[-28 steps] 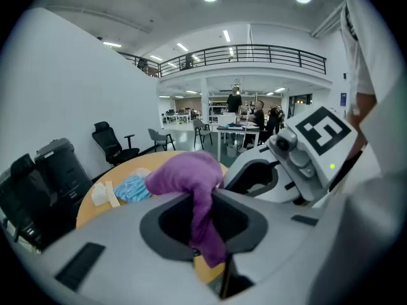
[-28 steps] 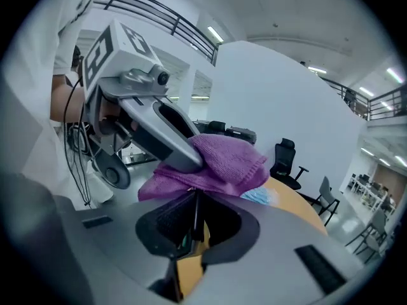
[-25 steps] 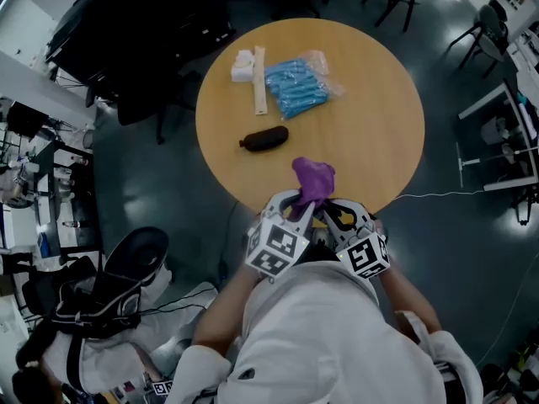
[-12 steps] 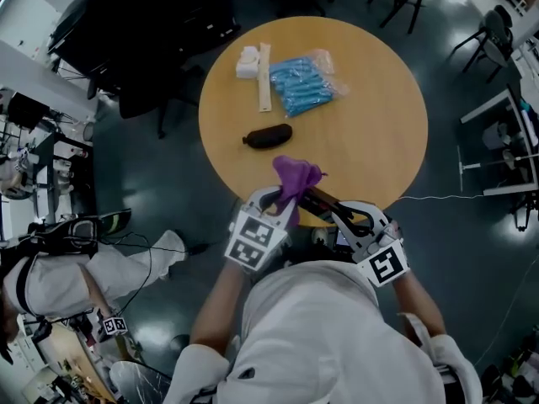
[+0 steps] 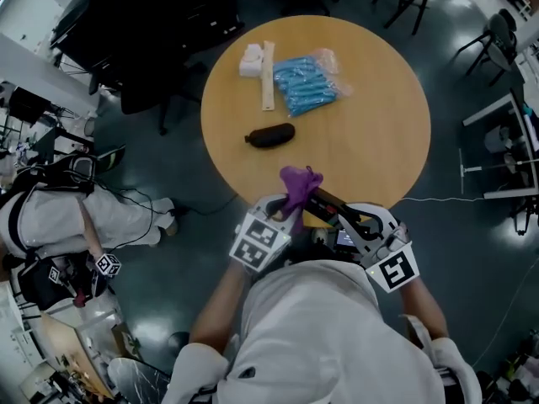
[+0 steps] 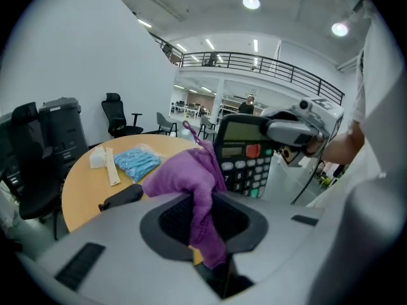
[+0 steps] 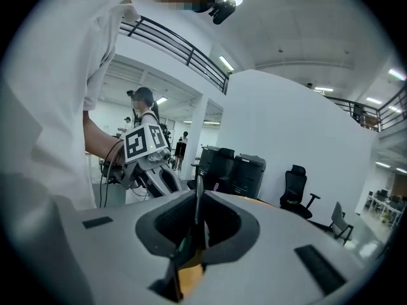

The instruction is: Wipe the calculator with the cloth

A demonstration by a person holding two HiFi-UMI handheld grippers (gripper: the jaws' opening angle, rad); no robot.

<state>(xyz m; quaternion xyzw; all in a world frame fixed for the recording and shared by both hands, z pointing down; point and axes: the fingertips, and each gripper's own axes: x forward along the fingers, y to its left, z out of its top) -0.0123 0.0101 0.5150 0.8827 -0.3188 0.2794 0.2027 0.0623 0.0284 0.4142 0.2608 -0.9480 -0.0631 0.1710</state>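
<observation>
My left gripper (image 5: pixel 289 212) is shut on a crumpled purple cloth (image 5: pixel 299 183), which hangs out of the jaws in the left gripper view, cloth (image 6: pixel 191 183). My right gripper (image 5: pixel 344 220) is shut on a black calculator (image 5: pixel 324 204) and holds it up over the near table edge. In the left gripper view the calculator (image 6: pixel 245 154) stands upright, its keys and display facing the cloth, and the cloth overlaps its left side. The right gripper view shows the calculator (image 7: pixel 197 202) edge-on between the jaws of the right gripper (image 7: pixel 193 234).
The round wooden table (image 5: pixel 379 124) carries a black pouch (image 5: pixel 271 135), a blue plastic packet (image 5: pixel 303 85), a pale strip (image 5: pixel 268 76) and a white block (image 5: pixel 251 60). Black chairs (image 5: pixel 152 49) stand at the far left. A person (image 5: pixel 59 217) is low on the floor at left.
The right gripper has lifted the calculator and swung out to the right. The left gripper with the cloth has shifted left and slightly down. The person at left has moved.
</observation>
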